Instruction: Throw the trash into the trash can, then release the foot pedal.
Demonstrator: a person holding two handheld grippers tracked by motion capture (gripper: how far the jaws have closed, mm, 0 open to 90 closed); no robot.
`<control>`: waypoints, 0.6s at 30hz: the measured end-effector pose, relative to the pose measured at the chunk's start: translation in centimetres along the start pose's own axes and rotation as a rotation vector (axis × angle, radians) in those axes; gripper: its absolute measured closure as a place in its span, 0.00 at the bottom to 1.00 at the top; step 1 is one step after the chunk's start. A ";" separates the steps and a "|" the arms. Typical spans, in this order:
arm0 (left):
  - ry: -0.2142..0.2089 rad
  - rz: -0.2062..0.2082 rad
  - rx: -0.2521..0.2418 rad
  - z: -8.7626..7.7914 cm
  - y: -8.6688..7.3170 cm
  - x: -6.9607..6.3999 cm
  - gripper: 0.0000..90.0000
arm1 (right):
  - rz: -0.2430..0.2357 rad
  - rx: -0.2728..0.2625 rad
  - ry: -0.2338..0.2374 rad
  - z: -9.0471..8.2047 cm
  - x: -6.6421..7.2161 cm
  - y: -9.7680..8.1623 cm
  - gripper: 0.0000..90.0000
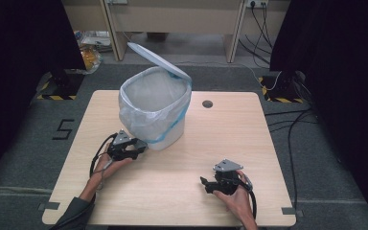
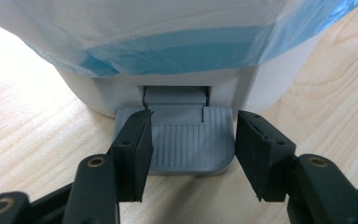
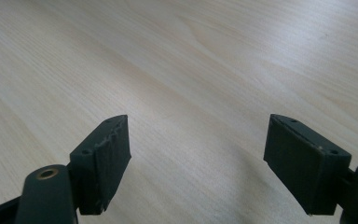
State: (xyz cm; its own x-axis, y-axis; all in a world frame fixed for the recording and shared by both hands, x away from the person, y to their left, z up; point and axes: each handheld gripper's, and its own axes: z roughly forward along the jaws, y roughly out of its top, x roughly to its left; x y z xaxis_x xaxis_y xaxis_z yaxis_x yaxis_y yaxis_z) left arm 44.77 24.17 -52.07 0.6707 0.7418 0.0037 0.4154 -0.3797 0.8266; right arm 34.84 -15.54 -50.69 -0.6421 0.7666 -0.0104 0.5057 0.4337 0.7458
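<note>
Left gripper on the pedal of the lined bin, lid up

High view: the pedal bin (image 1: pixel 155 108) stands upright toward the worktop's (image 1: pixel 230 124) far left, lid (image 1: pixel 157 59) tilted open at the back; likely light, stiff plastic with a slippery liner (image 1: pixel 149 103), best worked by its pedal. The left gripper (image 1: pixel 141 145) meets its base; the right gripper (image 1: pixel 205 184) sits near the near edge.
Left gripper view: the jaws, at their narrowest, flank the ribbed pedal (image 2: pixel 189 142), which points toward the near edge.
Right gripper view: jaws wide apart, empty.
</note>
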 end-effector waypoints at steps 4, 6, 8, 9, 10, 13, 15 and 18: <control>-0.002 -0.001 0.000 0.0 0.0 0.0 0.52 | 0.011 0.009 -0.006 -0.1 0.0 -0.4 0.25; -0.002 -0.001 0.000 0.0 0.0 0.0 0.52 | 0.012 0.009 -0.004 -0.2 0.0 -0.5 0.25; 0.001 0.002 0.001 0.0 0.0 0.0 0.52 | 0.017 0.014 -0.004 -0.3 0.0 -0.8 0.25; 0.001 0.002 0.001 0.0 0.0 0.0 0.52 | 0.013 0.022 -0.010 -0.3 0.0 -0.8 0.25; 0.001 0.002 0.001 0.0 0.0 0.0 0.52 | 0.008 0.027 -0.021 -0.3 0.1 -0.9 0.25; 0.001 0.004 0.001 0.0 0.0 0.0 0.52 | 0.014 0.041 -0.023 -0.2 0.0 -1.2 0.24; -0.001 0.001 0.000 0.0 0.0 0.0 0.52 | 0.026 0.036 -0.016 -0.1 -0.1 -1.4 0.23; 0.000 0.002 0.000 0.0 0.0 0.0 0.52 | 0.026 0.025 -0.017 -0.1 -0.2 -1.5 0.22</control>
State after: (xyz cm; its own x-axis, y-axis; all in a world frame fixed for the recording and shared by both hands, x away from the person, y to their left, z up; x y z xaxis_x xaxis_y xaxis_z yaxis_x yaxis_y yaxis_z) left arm 44.76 24.17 -52.07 0.6713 0.7412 0.0057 0.4142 -0.3815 0.8264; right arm 34.13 -16.36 -51.78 -0.6187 0.7857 -0.0024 0.5368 0.4249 0.7289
